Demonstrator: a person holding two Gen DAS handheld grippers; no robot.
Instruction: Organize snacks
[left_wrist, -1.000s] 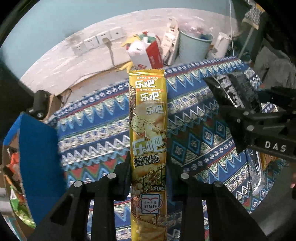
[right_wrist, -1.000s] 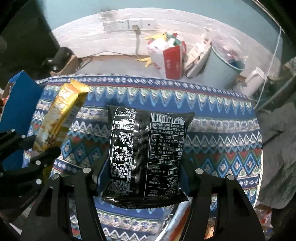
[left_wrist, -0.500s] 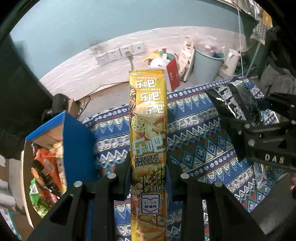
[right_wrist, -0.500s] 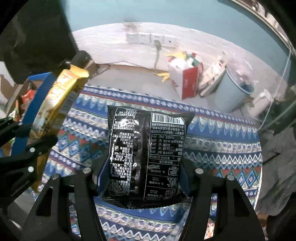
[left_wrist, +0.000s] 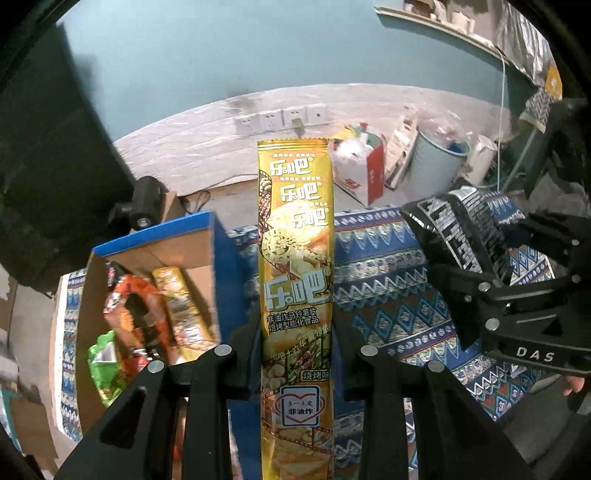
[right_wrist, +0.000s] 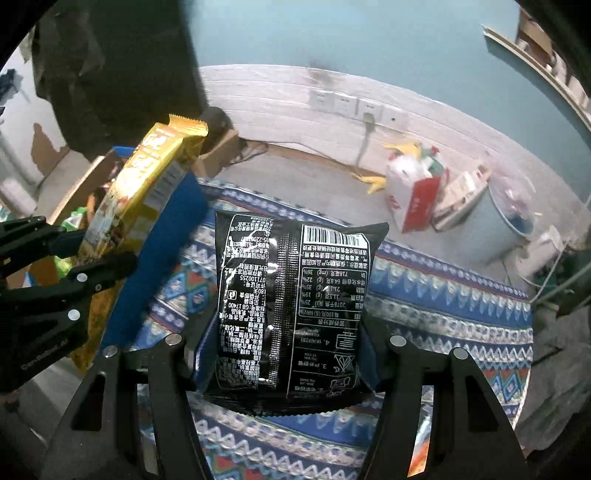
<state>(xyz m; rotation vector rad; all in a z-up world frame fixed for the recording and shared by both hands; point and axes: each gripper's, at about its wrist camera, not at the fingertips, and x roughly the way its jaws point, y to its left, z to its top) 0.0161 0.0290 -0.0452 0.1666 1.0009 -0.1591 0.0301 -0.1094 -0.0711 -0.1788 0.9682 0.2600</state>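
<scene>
My left tongs (left_wrist: 295, 354) clamp the gold chip packet (left_wrist: 295, 258) beside the open blue box (left_wrist: 221, 266) at the tabletop's (left_wrist: 388, 295) left edge (more box interior shows now); right tongs (right_wrist: 288, 354) clamp the black noodle packet (right_wrist: 291, 306).

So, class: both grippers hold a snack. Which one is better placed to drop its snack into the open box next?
Left. Its gripper holds the yellow packet right beside the box; the right gripper with the black packet sits farther away.

Black hand-held gripper (left_wrist: 517, 295) — silver screws, "DAS" marking.
</scene>
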